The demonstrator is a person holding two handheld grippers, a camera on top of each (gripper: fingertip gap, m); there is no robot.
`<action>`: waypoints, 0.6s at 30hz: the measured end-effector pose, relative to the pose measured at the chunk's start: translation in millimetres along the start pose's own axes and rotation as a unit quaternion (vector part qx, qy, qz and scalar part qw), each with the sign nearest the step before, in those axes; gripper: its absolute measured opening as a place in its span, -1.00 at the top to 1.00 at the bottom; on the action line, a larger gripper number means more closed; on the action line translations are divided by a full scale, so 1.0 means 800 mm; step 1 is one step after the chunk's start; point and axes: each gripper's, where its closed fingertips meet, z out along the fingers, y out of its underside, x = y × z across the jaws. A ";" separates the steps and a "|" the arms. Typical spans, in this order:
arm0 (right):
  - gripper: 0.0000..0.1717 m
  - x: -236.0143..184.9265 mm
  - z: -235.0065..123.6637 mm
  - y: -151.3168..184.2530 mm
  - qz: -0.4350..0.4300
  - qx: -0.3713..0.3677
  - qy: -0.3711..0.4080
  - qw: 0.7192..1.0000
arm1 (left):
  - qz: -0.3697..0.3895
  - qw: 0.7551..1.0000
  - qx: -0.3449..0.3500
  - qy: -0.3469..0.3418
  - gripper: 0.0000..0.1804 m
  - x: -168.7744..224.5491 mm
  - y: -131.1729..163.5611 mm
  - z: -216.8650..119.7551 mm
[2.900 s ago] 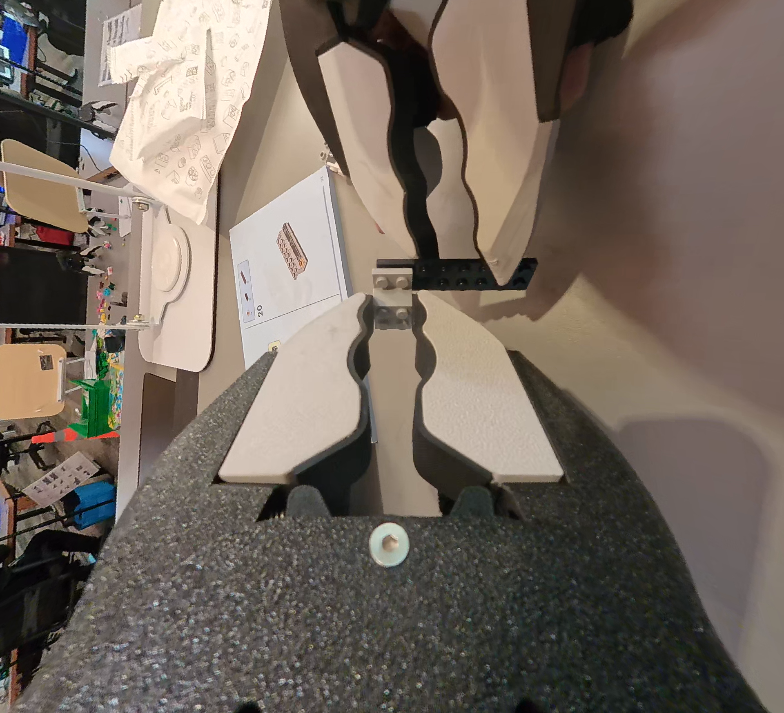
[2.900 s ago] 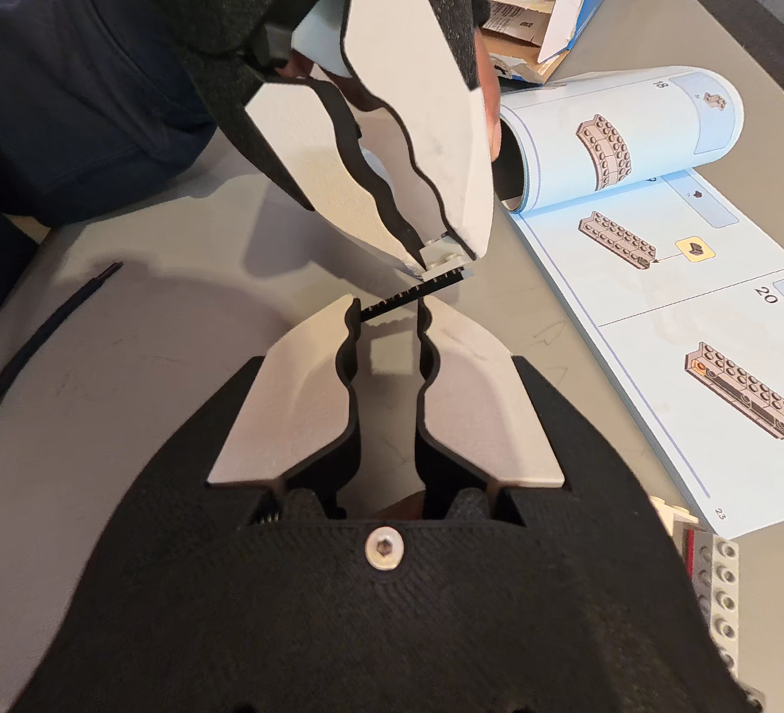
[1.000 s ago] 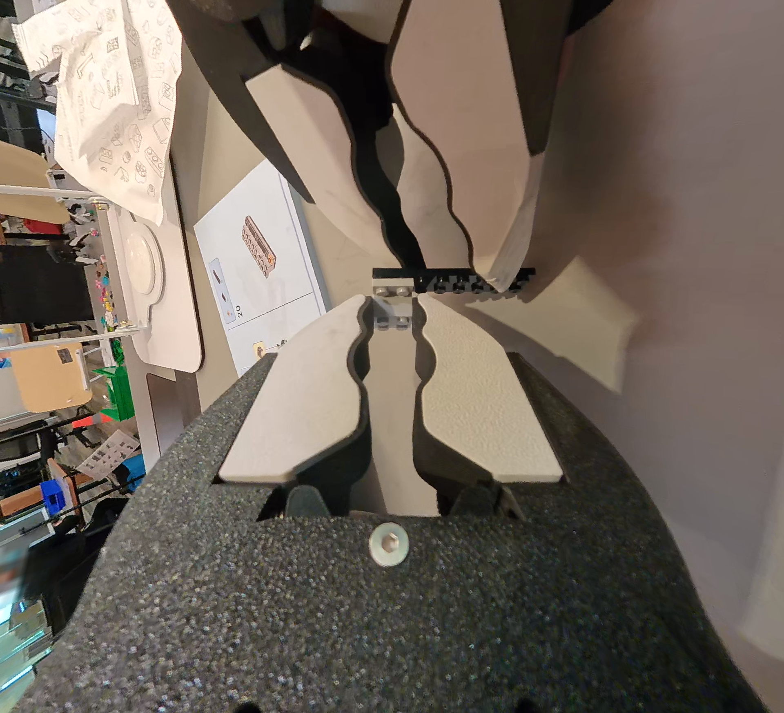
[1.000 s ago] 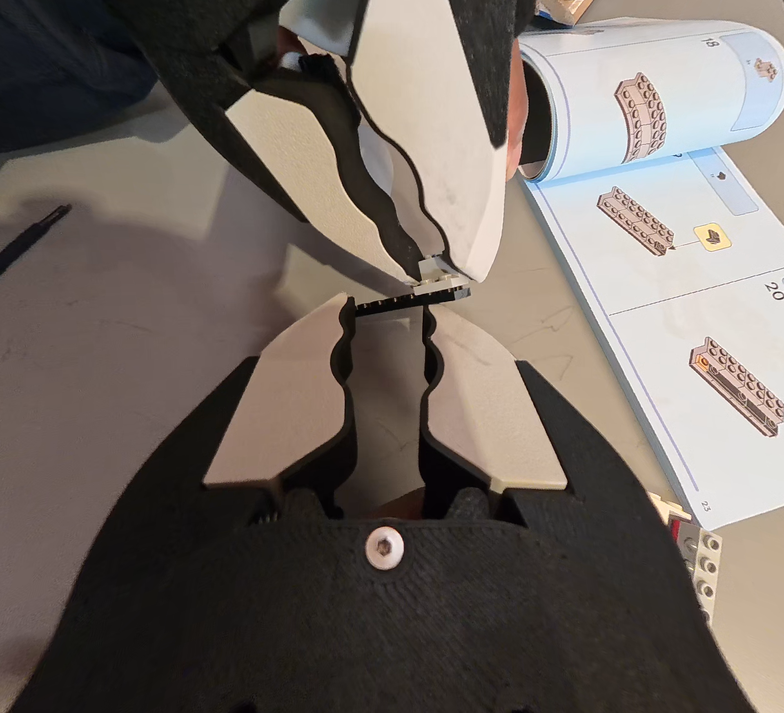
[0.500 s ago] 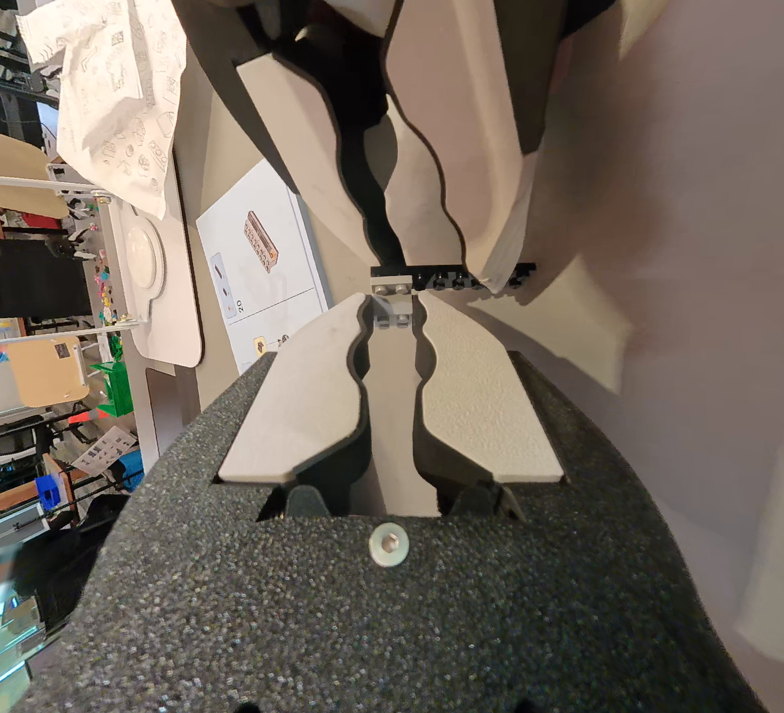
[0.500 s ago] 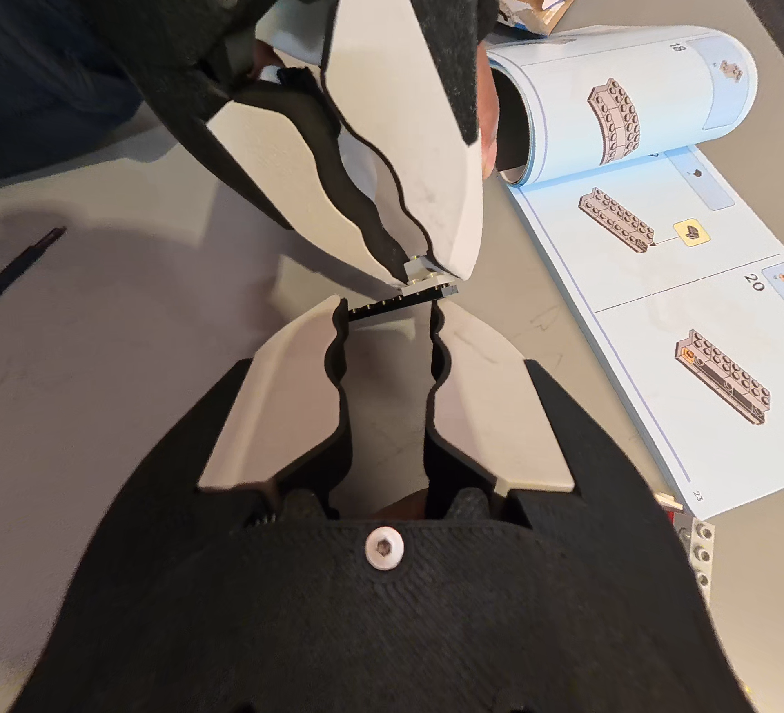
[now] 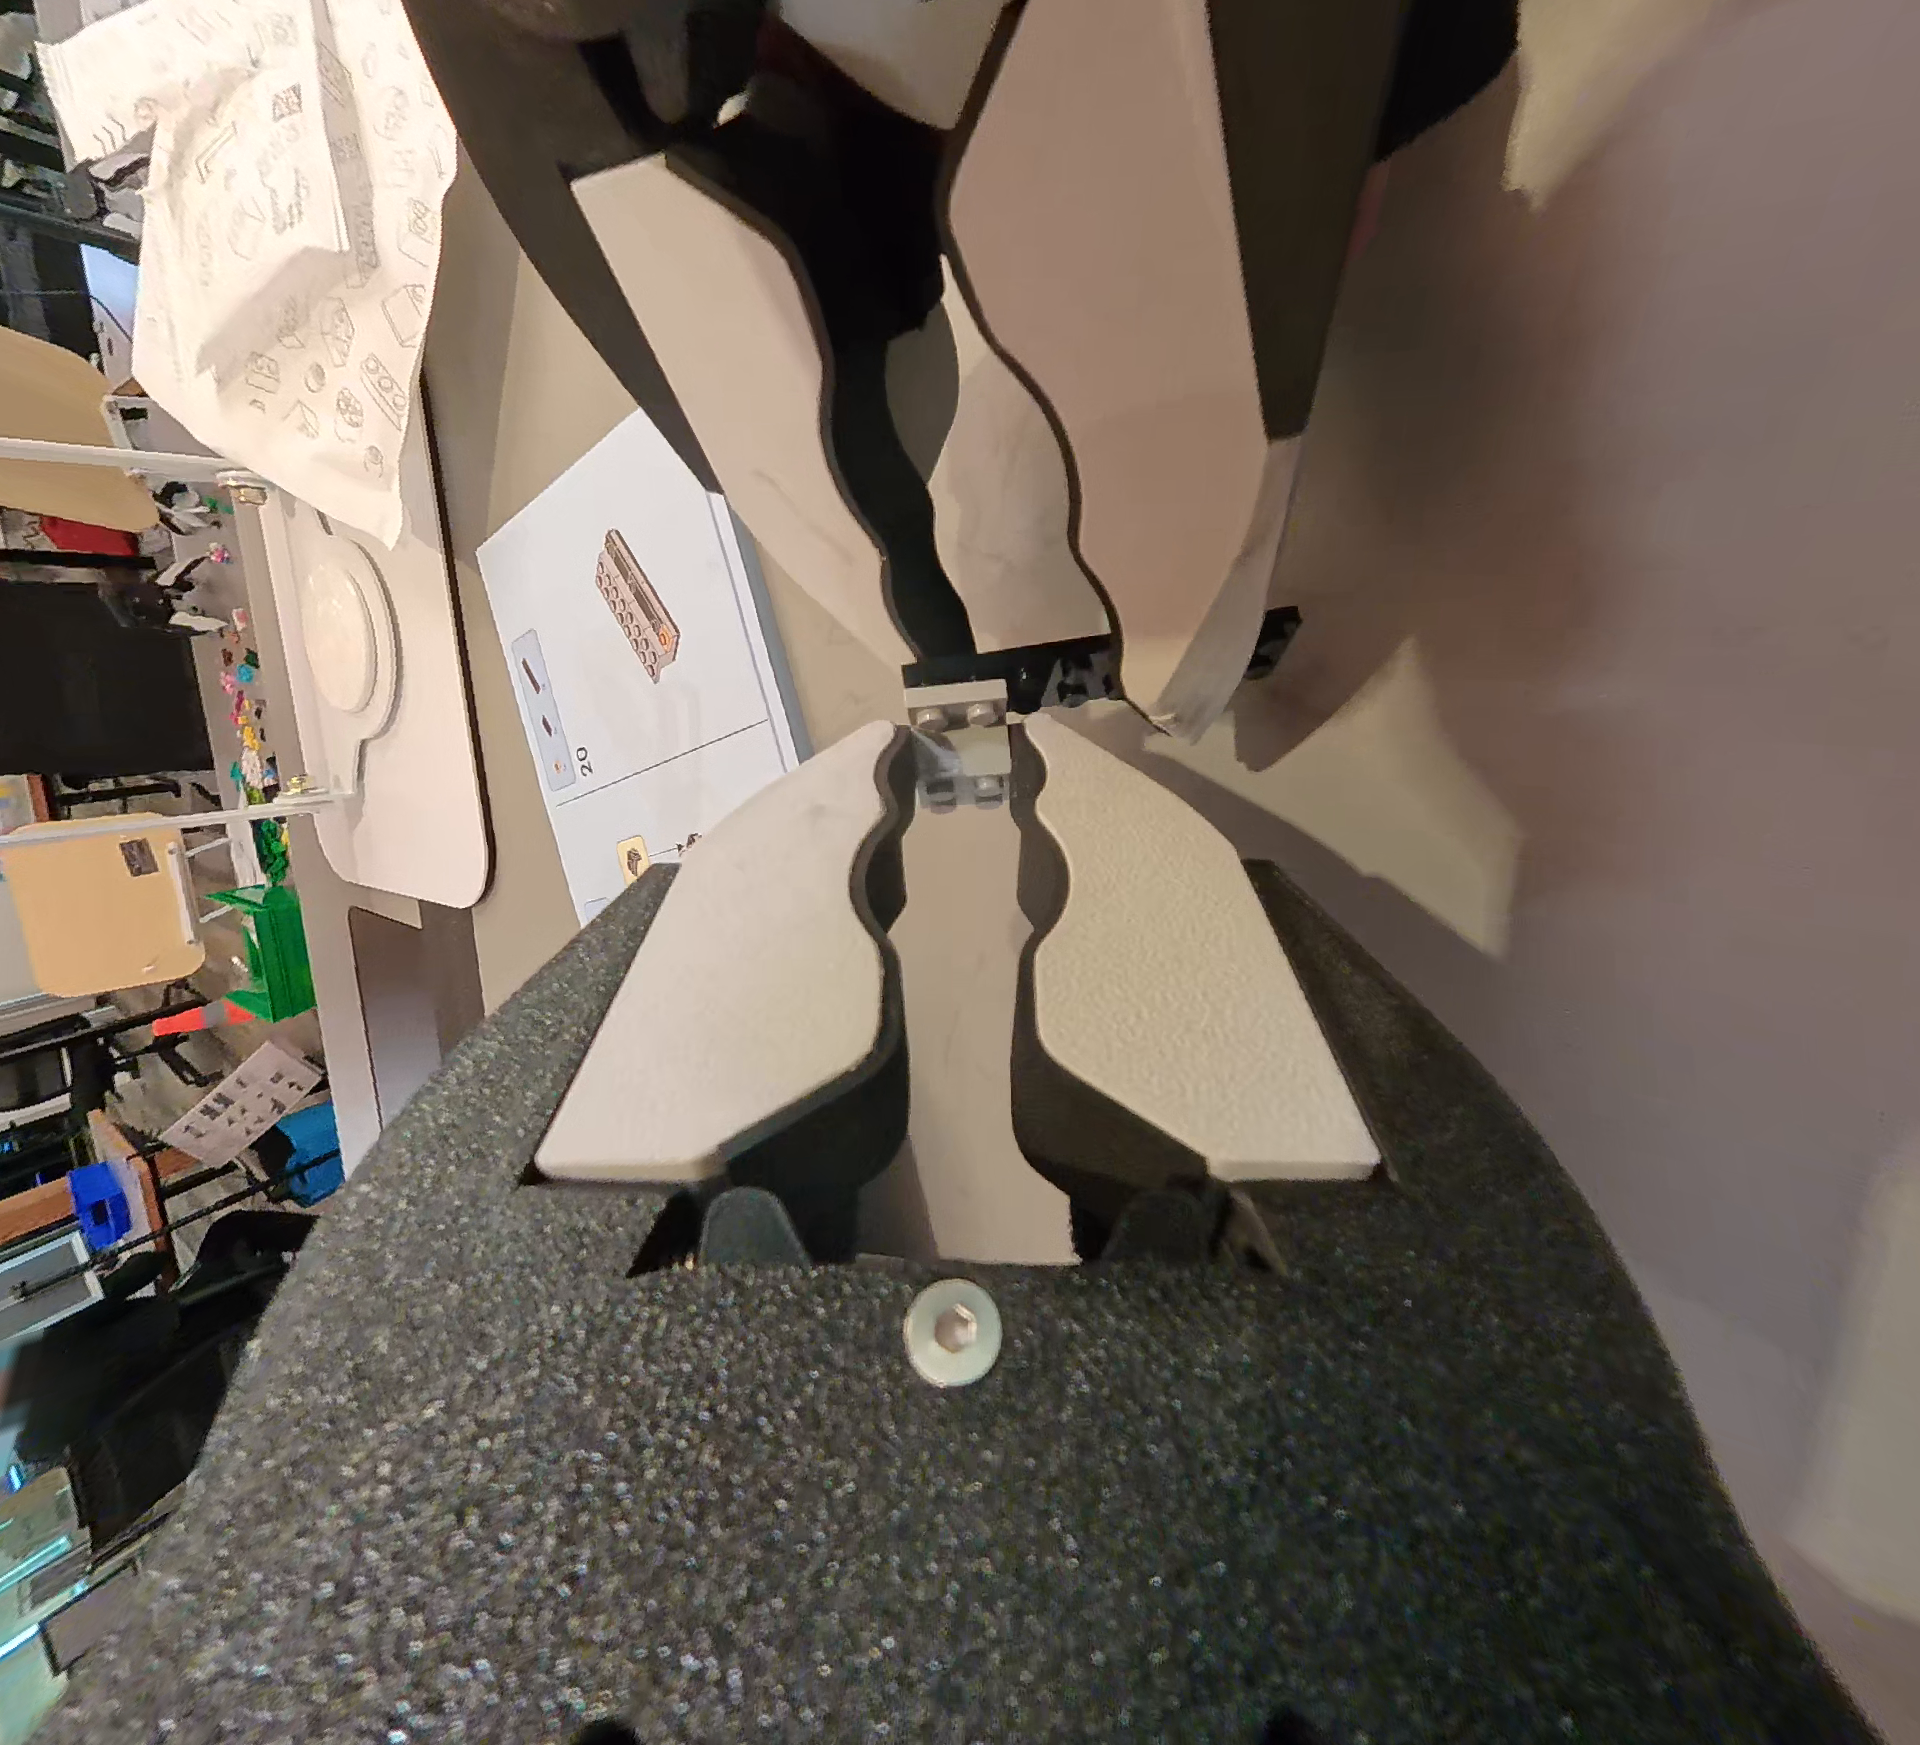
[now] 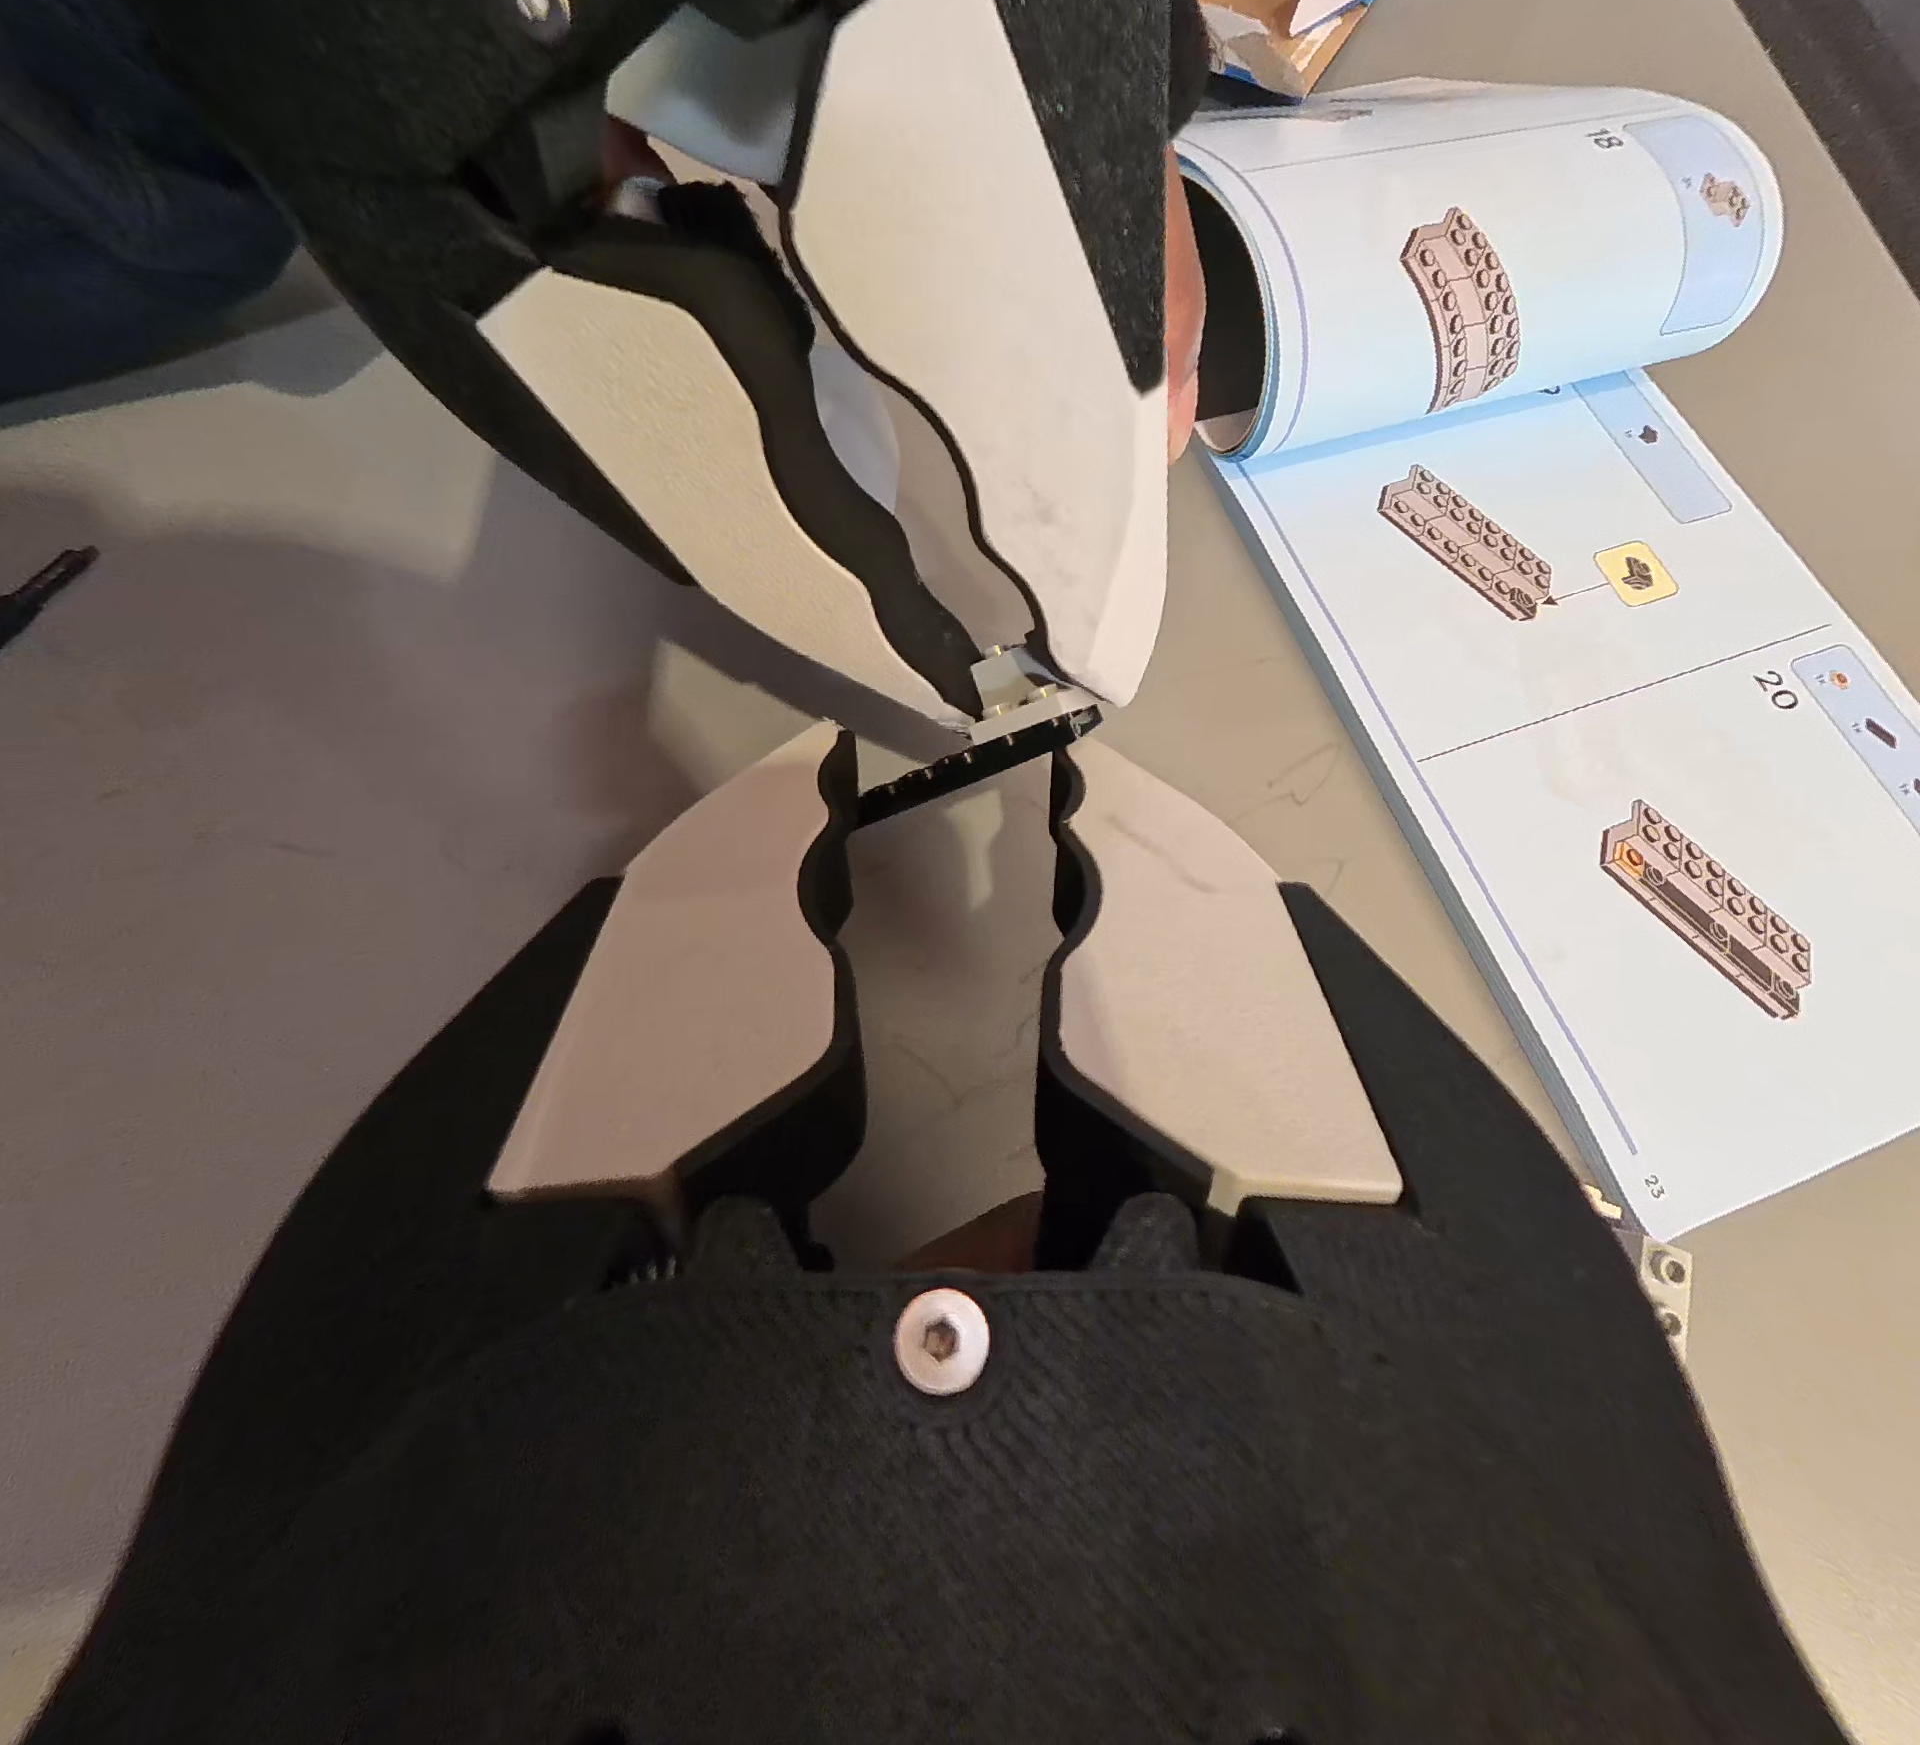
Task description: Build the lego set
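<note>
My left gripper (image 7: 961, 739) is shut on a small grey studded brick (image 7: 961, 760), pinched at its two sides. The right wrist view shows the same grip (image 8: 1013, 672). A thin black plate (image 7: 1049, 672) sits pressed against the grey brick's studs, above the grey table. My right gripper (image 8: 948, 755) stands open around the black plate (image 8: 956, 770). The plate's left end lies at the left finger's inner edge, and its right end runs past the right fingertip (image 8: 1070, 781). The two grippers meet tip to tip.
An open light-blue instruction booklet (image 8: 1558, 656) lies to the right, one page curled into a roll; it also shows in the left wrist view (image 7: 644, 635). A crumpled printed paper bag (image 7: 281, 85) and a white base plate (image 7: 395, 656) lie beyond. A grey brick (image 8: 1668, 1280) lies at the booklet's corner. Both grippers' tips are close together, under 4 cm apart.
My right gripper's fingers have spread wider around the black plate over the last second. My left gripper has kept its grip on the grey brick. Both grippers shifted only slightly.
</note>
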 end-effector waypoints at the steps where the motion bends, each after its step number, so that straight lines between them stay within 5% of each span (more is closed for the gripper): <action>1: 0.59 0.000 0.001 0.000 0.001 -0.001 0.000 1.000 | 0.000 1.000 -0.001 0.001 0.81 0.000 0.000 0.000; 18: 0.76 0.021 -0.006 -0.008 0.153 0.045 -0.022 0.987 | -0.022 0.999 0.000 -0.042 0.81 -0.018 0.006 0.003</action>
